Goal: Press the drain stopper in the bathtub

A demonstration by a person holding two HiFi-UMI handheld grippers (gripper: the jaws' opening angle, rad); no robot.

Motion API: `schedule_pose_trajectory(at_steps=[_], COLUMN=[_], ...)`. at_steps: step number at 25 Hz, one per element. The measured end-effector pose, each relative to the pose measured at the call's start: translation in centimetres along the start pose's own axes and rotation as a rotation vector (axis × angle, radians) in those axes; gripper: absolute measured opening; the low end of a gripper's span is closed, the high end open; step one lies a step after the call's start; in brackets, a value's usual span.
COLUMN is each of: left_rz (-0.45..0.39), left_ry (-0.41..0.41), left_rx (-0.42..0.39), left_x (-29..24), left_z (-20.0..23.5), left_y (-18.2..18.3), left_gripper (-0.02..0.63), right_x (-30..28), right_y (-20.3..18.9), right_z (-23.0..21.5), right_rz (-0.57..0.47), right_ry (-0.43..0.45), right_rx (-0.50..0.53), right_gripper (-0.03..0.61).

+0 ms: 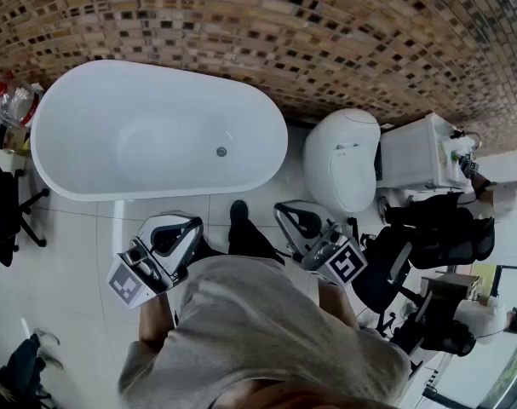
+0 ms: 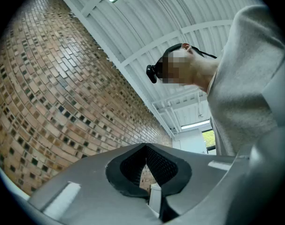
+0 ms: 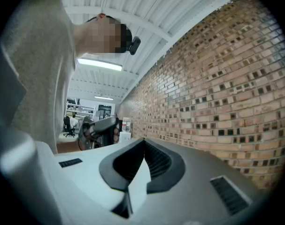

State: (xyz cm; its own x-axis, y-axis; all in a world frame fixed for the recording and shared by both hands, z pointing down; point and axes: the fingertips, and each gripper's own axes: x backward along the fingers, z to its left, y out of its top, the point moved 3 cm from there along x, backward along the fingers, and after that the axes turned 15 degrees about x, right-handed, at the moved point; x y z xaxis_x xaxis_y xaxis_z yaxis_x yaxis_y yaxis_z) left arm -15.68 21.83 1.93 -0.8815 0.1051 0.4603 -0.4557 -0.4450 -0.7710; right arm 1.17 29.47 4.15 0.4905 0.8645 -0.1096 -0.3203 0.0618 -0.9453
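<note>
Left gripper (image 2: 146,146) and right gripper (image 3: 143,141), both closed, empty, tilted upward

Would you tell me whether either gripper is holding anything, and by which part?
Nothing is held: the left gripper and the right gripper both have their jaws shut together, empty.

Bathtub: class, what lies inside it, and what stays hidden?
Inside the bathtub, only a small round drain stopper shows on its white floor. Whatever lies beneath the stopper is covered.
</note>
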Motion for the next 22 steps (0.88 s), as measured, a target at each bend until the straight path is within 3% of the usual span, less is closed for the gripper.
schedule_pose_trajectory(at_steps=[4, 8, 13, 18, 22], left_rz=[0.019, 0.056, 0.196, 0.273, 0.297], left_ry=[0.043, 0.171, 0.313, 0.442, 0.555], left_rx=[-0.047, -0.063, -0.038, 0.073, 0.194], left_x=[-1.3, -3.3, -6.8, -8.0, -6.9], left_z=[3.4, 6.2, 10.2, 13.6, 15.9], left_y=[-0.7, -2.3, -6.9, -12.9, -18.3], left_gripper=[-0.006, -0.006, -0.006, -0.006, -0.006], right_x=[-3.1, -4.9, -6.9, -9.3, -12.5], right_y=[-6.9, -14.7, -28.0, -44.8, -58.0], right_z=[-4.1, -7.9, -11.1, -11.2, -10.5], right_rz=[0.112, 0.188, 0.327, 0.533, 0.711], right_ry=[-0.001, 0.018, 0.106, 0.200, 0.291], right_rx=[0.030, -0.042, -0.124, -0.234, -0.231], right_gripper=[0.000, 0.000, 0.000, 0.000, 0.000])
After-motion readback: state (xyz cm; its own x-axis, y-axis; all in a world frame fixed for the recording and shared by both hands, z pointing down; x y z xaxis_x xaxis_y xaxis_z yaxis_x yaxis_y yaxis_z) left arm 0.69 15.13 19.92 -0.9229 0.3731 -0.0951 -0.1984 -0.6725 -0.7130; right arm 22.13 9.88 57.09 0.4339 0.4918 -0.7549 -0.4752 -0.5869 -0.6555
